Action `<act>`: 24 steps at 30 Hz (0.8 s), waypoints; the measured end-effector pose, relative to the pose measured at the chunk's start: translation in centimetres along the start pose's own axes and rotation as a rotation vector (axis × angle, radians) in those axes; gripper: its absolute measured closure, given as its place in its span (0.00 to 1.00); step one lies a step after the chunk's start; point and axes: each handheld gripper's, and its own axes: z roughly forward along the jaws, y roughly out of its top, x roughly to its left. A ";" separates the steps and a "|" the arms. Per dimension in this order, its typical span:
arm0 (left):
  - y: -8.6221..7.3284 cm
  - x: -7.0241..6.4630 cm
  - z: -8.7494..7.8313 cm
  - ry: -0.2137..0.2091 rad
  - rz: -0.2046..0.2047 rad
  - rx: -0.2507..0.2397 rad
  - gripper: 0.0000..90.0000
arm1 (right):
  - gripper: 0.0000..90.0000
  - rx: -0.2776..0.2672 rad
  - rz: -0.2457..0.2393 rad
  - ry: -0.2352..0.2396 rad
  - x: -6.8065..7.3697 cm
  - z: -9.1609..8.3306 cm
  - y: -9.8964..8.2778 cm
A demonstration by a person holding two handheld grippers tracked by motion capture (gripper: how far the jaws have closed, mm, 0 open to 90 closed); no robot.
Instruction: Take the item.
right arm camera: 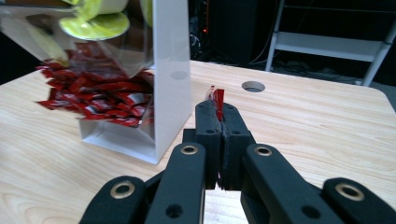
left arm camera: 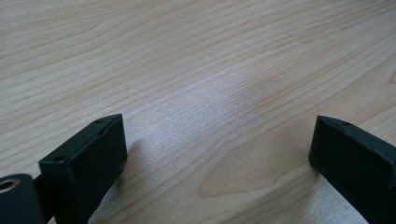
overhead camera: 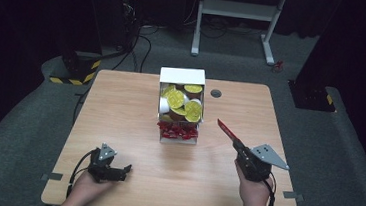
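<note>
The right hand-held gripper (overhead camera: 235,141) hangs over the right half of the surface (overhead camera: 118,127), nearer the near edge than the far one, with its jaws pressed together on a thin red packet (overhead camera: 227,130). In the right gripper view the same packet (right arm camera: 217,99) sticks up edge-on from between the two black jaws, pinched at its lower end. In the high view it points up and away toward the box.

The white box (overhead camera: 183,76) stands at the middle of the surface, toward the far edge. Its upper part holds small tubs with yellow-green lids (overhead camera: 176,99). Its open lower front holds a heap of red packets (overhead camera: 177,130), which the right gripper view shows spilling forward behind a clear panel (right arm camera: 93,100).

The left hand-held gripper (overhead camera: 126,169) rests near the near-left corner, lying low on the surface. Its jaws stand wide apart with only bare wood between them, as the left gripper view shows.
</note>
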 end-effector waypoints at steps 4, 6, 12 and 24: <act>0.0 0.0 0.0 -0.002 -0.004 0.000 0.05 | 0.99 -0.001 -0.007 -0.014 -0.5 0.5 0.3; 0.0 0.0 0.0 -0.002 -0.005 0.001 0.05 | 0.99 -0.002 -0.008 -0.018 -0.7 0.8 0.5; 0.0 0.0 0.0 -0.002 -0.005 0.001 0.05 | 0.99 0.003 -0.013 -0.036 -1.0 1.8 1.0; 0.0 0.0 0.0 -0.004 -0.003 0.001 0.05 | 0.99 0.021 -0.023 -0.070 -1.2 4.0 2.1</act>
